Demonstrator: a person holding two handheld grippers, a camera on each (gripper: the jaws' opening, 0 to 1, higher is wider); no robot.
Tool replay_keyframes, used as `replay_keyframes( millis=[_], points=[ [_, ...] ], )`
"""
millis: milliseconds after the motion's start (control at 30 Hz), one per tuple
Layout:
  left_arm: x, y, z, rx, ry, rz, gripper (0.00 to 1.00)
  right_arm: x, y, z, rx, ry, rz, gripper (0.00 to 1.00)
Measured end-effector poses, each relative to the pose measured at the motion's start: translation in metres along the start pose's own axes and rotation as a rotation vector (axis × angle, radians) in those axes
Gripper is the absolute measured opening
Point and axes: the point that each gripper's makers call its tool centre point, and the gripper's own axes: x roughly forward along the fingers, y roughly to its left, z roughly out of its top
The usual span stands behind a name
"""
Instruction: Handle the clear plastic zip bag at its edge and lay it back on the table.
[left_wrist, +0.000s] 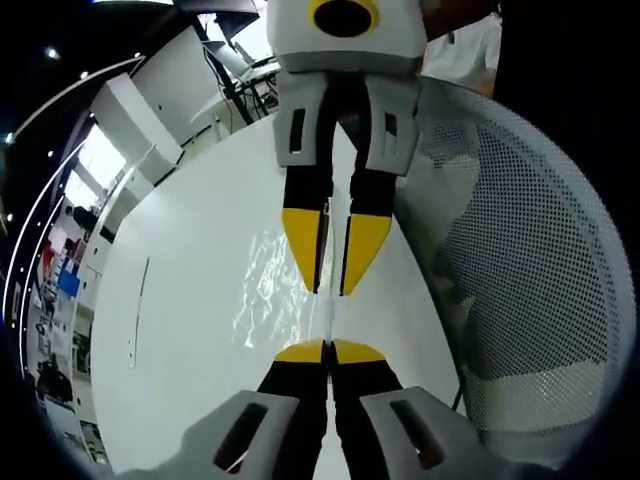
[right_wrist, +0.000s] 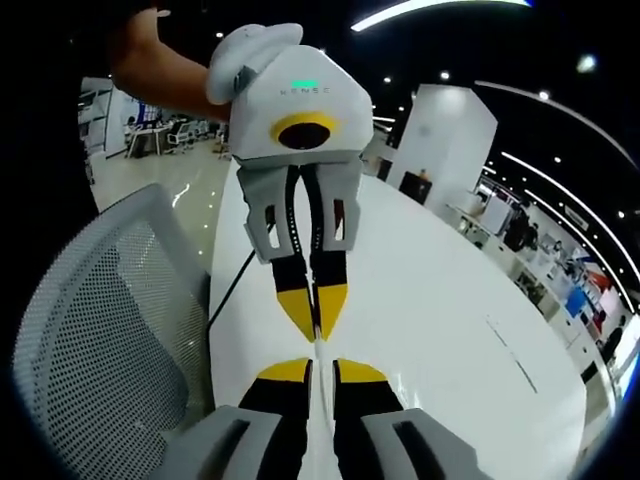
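Zip bag is held taut edge-on between both grippers above the white worktop. Left gripper and right gripper are each pinched closed on opposite edges, facing; bag's long axis runs gripper-to-gripper.

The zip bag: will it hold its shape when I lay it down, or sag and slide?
Probably floppy: the clear zip bag is thin wrinkled film stretched between the left gripper and right gripper, so it should sag when released. It looks empty, so light. The glossy white table may let it slide.
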Motion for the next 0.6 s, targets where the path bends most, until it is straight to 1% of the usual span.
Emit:
replay_keyframes(
  millis=[267, 600],
  points=[
    [0.0001, -0.0008, 0.0043, 0.004, -0.002, -0.009, 0.0, 0.0043, 0.0003, 0.0041, -0.008, -0.007, 0.007, 0.04],
    [-0.0007, -0.0023, 0.0083, 0.008, -0.01, -0.023, 0.0, 0.0079, 0.0011, 0.0045, -0.024, -0.004, 0.014, 0.02]
  ],
)
